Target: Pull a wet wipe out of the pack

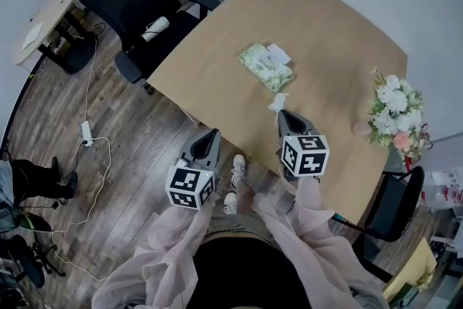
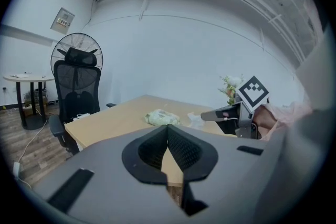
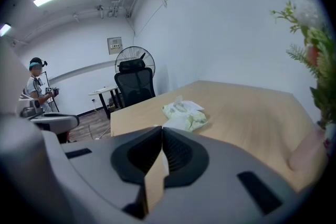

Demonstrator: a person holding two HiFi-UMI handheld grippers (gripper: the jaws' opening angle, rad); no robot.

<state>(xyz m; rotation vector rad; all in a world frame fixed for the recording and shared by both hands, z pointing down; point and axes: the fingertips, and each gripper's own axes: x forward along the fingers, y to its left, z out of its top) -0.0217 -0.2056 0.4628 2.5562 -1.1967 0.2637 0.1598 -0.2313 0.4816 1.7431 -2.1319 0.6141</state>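
A pale green wet wipe pack (image 1: pixel 264 67) lies on the wooden table (image 1: pixel 325 25) with its lid flap (image 1: pixel 278 53) open. My right gripper (image 1: pixel 282 113) is shut on a white wet wipe (image 1: pixel 277 103), which hangs at its tips clear of the pack, towards me. In the right gripper view the jaws (image 3: pixel 161 128) meet, with the wipe (image 3: pixel 176 122) just beyond them and the pack (image 3: pixel 184 110) behind. My left gripper (image 1: pixel 212 134) hovers by the table's near edge, shut and holding nothing (image 2: pixel 168 127). The left gripper view shows the pack (image 2: pixel 161 117), the wipe (image 2: pixel 195 120) and the right gripper (image 2: pixel 223 113).
A bunch of flowers (image 1: pixel 396 112) and a small pink object (image 1: pixel 361 128) stand at the table's right end. A black office chair (image 1: pixel 141 11) is at the left side, another chair (image 1: pixel 396 202) at the right. Cables and a power strip (image 1: pixel 87 132) lie on the floor. A person (image 3: pixel 37 86) stands far off.
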